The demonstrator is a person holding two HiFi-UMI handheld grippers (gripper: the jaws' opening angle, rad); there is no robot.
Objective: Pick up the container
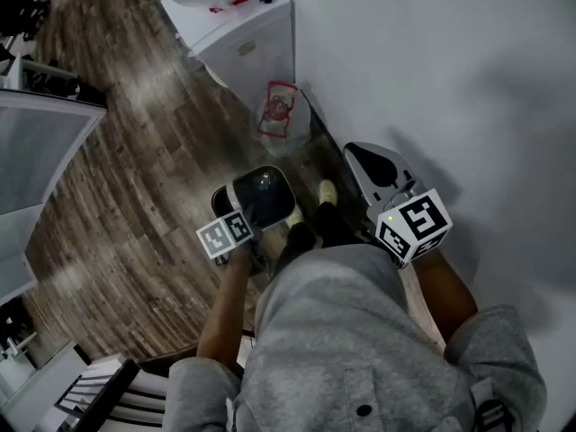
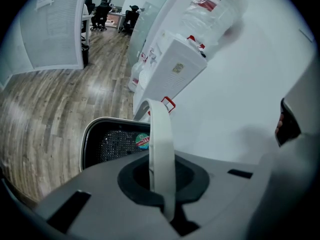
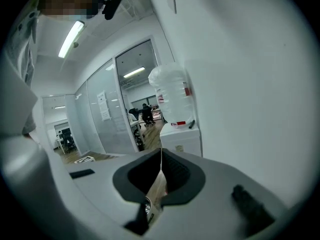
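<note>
While I stand beside a white wall (image 1: 432, 61), the head view shows my left hand-held gripper (image 1: 241, 223) at the near rim of the container (image 1: 264, 196), a white-rimmed bin with a dark inside, seen against the wood floor (image 1: 117, 196). My right hand-held gripper (image 1: 376, 171) is on the container's other side, next to the wall and apart from the left one. Beyond both stands a white water dispenser (image 1: 247, 48).

In the left gripper view, the jaws are closed tight on the container's white handle (image 2: 161, 144), a narrow curved band that rises from between them. The container's mouth lies just ahead of the jaws and to their left, with black mesh inside and a round sticker (image 2: 143, 140) on it.

In the right gripper view, the jaws are pressed together on a thin pale sheet (image 3: 159, 184), seen edge-on; what it belongs to I cannot tell. Ahead of them, the dispenser carries a clear bottle (image 3: 172, 96).
</note>
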